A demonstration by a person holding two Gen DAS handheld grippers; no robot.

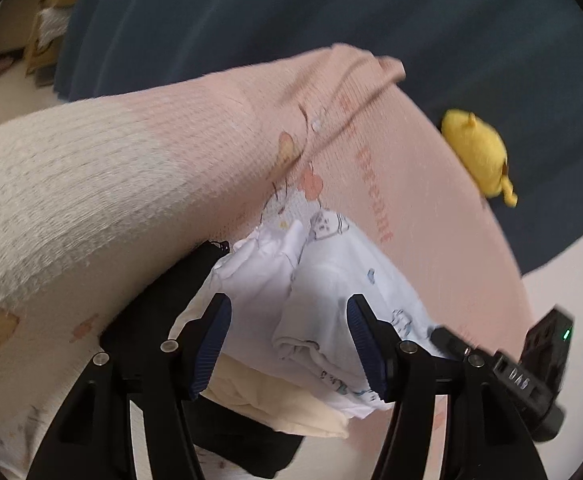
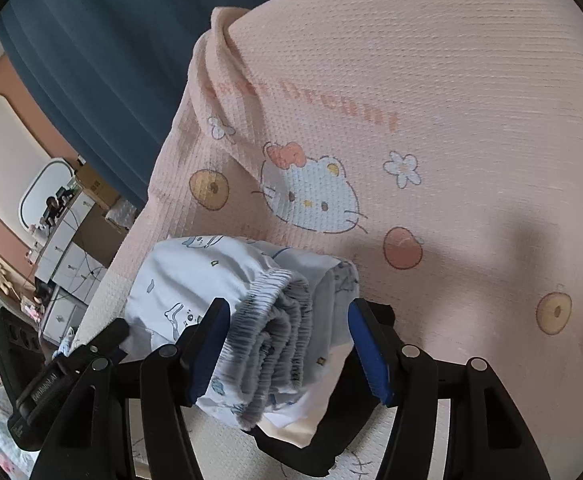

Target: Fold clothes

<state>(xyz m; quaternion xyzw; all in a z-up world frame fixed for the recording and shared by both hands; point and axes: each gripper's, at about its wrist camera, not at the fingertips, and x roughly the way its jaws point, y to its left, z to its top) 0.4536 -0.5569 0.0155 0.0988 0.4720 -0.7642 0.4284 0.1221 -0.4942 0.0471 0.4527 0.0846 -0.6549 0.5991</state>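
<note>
While both grippers' fingers (image 2: 361,344) stand apart, blanket (image 2: 411,60) lettering perhaps reads "Dream"

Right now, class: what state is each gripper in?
Left gripper: open, folded white garment between its fingers, not pinched.
Right gripper: open, around the same garment's waistband.

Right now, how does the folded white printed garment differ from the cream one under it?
The white printed garment lies on top, carries small blue prints and shows a gathered elastic waistband. The cream garment is plain, lies underneath and only pokes out at the stack's edge. Both are folded, stacked on the pink blanket.
</note>
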